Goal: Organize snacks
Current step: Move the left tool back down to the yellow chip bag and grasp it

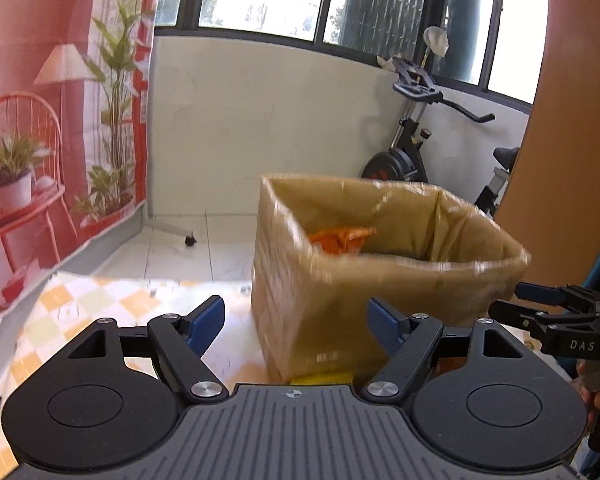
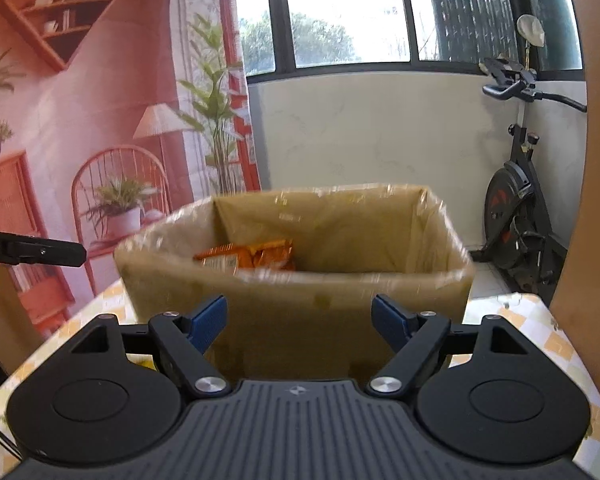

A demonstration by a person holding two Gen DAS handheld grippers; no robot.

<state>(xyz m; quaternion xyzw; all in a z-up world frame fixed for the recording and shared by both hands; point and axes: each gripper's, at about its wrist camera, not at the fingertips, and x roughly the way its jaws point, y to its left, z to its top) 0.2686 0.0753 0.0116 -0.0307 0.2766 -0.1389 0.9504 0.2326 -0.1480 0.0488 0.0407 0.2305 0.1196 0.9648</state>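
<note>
A brown cardboard box (image 1: 316,304) (image 2: 300,320), wrapped in shiny tape, stands on the checkered tablecloth (image 1: 80,304) (image 2: 540,332). Orange snack packets (image 1: 342,238) (image 2: 252,258) lie inside it toward the back left. My left gripper (image 1: 296,324) is open, its blue pads empty, facing the box's near left corner. My right gripper (image 2: 299,322) is also open and empty, in front of the box's near wall. A yellow item (image 1: 320,379) peeks out at the box's foot in the left wrist view. The right gripper's fingers (image 1: 540,300) show at the right edge there.
A printed backdrop (image 1: 40,120) (image 2: 80,120) of a red room hangs on the left. An exercise bike (image 1: 420,136) (image 2: 520,208) stands by the white wall under the windows. A wooden panel (image 1: 572,120) rises at the right. The table's far edge lies just behind the box.
</note>
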